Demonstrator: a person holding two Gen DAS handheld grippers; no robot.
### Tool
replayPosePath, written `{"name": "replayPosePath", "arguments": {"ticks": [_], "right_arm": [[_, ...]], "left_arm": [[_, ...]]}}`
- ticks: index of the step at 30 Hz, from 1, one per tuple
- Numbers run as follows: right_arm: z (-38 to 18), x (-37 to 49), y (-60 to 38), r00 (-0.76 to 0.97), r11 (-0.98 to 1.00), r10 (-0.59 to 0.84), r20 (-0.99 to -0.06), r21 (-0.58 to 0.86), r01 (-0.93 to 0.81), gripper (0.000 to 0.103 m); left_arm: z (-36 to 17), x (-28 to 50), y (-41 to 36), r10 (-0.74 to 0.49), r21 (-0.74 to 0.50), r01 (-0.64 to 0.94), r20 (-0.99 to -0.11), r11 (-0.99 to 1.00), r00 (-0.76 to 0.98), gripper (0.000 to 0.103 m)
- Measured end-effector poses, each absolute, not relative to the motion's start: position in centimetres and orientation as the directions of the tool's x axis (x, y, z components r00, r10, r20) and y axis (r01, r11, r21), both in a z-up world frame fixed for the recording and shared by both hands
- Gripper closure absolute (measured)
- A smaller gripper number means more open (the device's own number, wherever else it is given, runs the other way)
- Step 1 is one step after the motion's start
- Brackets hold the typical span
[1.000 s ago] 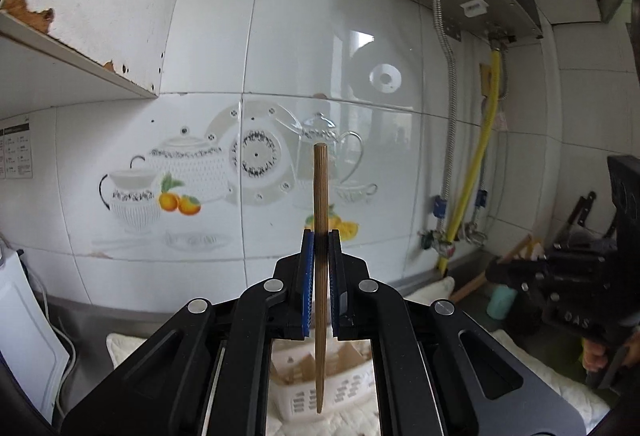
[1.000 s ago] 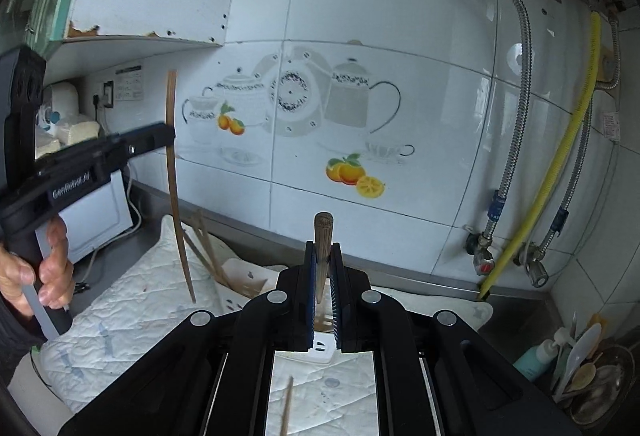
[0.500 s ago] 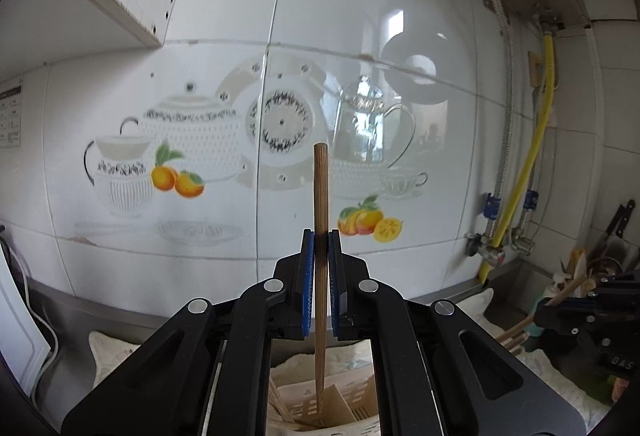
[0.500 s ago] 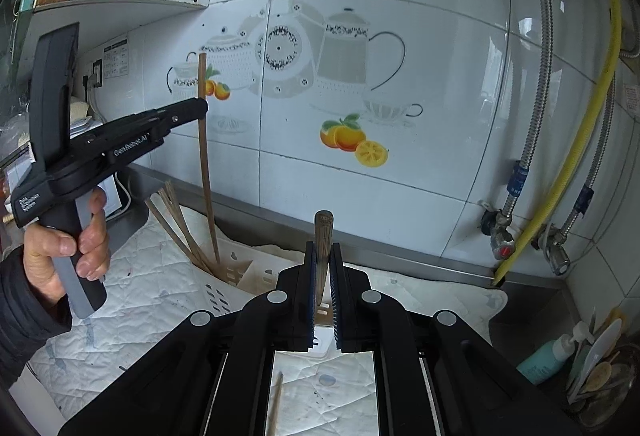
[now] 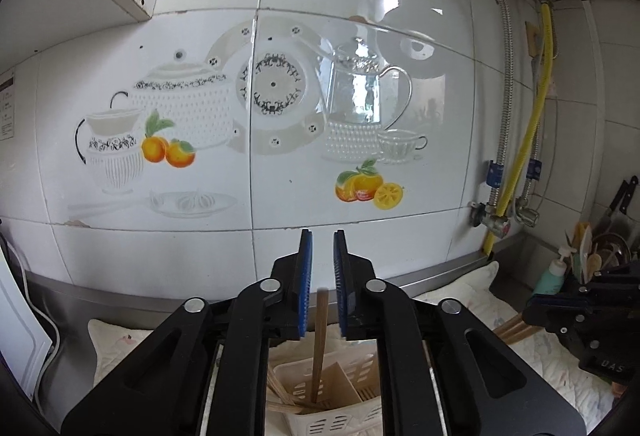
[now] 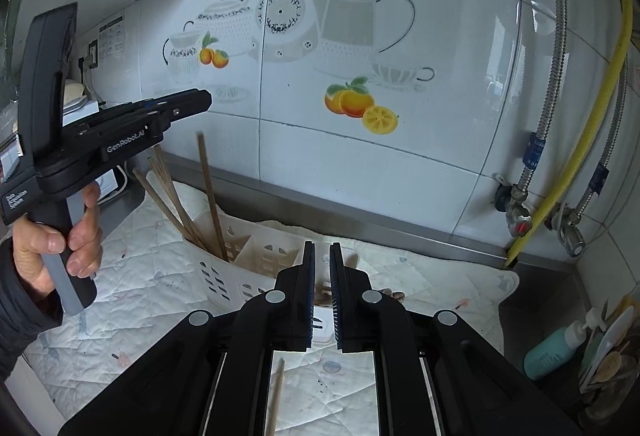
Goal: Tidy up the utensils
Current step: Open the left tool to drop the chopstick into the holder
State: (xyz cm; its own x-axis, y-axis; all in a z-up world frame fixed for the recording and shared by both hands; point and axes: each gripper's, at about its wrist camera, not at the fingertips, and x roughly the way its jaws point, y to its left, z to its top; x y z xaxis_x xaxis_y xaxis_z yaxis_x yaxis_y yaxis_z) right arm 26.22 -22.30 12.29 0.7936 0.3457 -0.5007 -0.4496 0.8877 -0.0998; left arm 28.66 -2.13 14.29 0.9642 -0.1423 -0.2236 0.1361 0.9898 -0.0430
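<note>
Chopstick (image 5: 319, 346) stands near-upright in cream slotted holder (image 5: 340, 392), between spread jaws of left gripper (image 5: 320, 264), untouched; right gripper (image 6: 320, 292) also parted, empty; risk: withdrawing left gripper clips chopstick top, tips holder on soft quilted mat (image 6: 152, 276).

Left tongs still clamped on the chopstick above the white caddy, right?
No. In the left wrist view the left tongs are open; the chopstick stands free in the white caddy below them.
</note>
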Motion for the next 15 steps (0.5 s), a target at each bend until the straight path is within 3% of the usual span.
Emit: {"name": "replayPosePath", "arguments": {"ticks": [2,6,10,15], "right_arm": [[12.6,25.8,-22.6,0.796,0.89,0.35,-0.493,-0.091,-0.447,0.089],[13.3,24.1,-23.3,0.814,0.895,0.349,-0.464,-0.093,-0.437,0.088],[13.5,21.3,-24.2,0.824,0.896,0.361,-0.436,-0.083,-0.436,0.087],[11.6,17.0,-25.1,0.82,0.894,0.377,-0.432,-0.062,-0.443,0.087]], "left_arm": [[14.8,27.7,-2.3,-0.145,-0.032,0.141,-0.21,0.989,0.967,0.08],[15.8,25.2,-2.5,-0.153,-0.006,0.155,-0.195,0.988,0.969,0.08],[15.9,21.7,-2.3,-0.155,-0.01,0.156,-0.189,0.988,0.97,0.058],[13.9,16.6,-2.5,-0.175,0.007,0.181,-0.225,0.983,0.958,0.058]]}}
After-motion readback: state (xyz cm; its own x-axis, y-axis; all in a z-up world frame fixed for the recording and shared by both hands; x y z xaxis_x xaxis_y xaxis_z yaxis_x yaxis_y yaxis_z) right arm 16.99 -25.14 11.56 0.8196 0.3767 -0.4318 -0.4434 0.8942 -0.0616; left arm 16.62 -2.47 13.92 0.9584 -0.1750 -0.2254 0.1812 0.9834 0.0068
